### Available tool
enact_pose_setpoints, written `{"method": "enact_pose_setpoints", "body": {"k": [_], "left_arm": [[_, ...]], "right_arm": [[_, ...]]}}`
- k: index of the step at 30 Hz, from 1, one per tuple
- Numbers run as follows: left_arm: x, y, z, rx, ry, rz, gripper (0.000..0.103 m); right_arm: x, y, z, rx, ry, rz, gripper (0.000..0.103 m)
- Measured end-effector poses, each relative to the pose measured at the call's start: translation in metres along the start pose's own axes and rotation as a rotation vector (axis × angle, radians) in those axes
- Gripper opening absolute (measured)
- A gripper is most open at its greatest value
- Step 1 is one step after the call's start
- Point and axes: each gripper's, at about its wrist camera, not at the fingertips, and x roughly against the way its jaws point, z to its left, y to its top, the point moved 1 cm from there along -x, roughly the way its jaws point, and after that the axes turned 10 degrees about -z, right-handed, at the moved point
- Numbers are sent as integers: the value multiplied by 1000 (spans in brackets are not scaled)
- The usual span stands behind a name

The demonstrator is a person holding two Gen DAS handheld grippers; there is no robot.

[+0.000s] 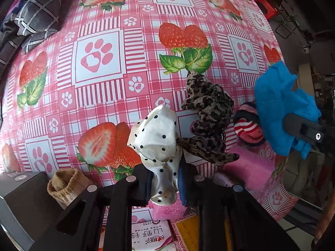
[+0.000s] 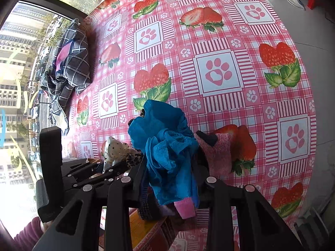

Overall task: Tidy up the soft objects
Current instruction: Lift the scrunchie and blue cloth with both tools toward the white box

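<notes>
While the left gripper [image 1: 165,179] points down at the strawberry-print tablecloth [image 1: 100,96], its jaws are clamped on a white polka-dot satin cloth [image 1: 159,142] that bunches up between the pads, a leopard-print cloth [image 1: 207,117] just beside it and a pink sponge [image 1: 167,210] below. Right gripper [image 2: 171,186] is pinched on a crumpled blue cloth [image 2: 167,146], with a pink knit sock [image 2: 219,154] touching it on the table; a grey checked cloth [image 2: 71,62] lies well apart by the window.
</notes>
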Motion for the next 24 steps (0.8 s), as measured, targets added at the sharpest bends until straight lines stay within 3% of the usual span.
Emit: {"method": "enact_pose_setpoints", "body": {"k": [10, 17, 24], "left_arm": [[78, -12, 13, 18, 76, -180, 22], [95, -29, 13, 10, 142, -219, 22], [112, -59, 19, -1, 131, -222, 22]], "right_arm": [[32, -12, 9, 17, -12, -44, 34], [43, -21, 28, 53, -37, -72, 34], [59, -43, 45, 76, -48, -91, 34]]}}
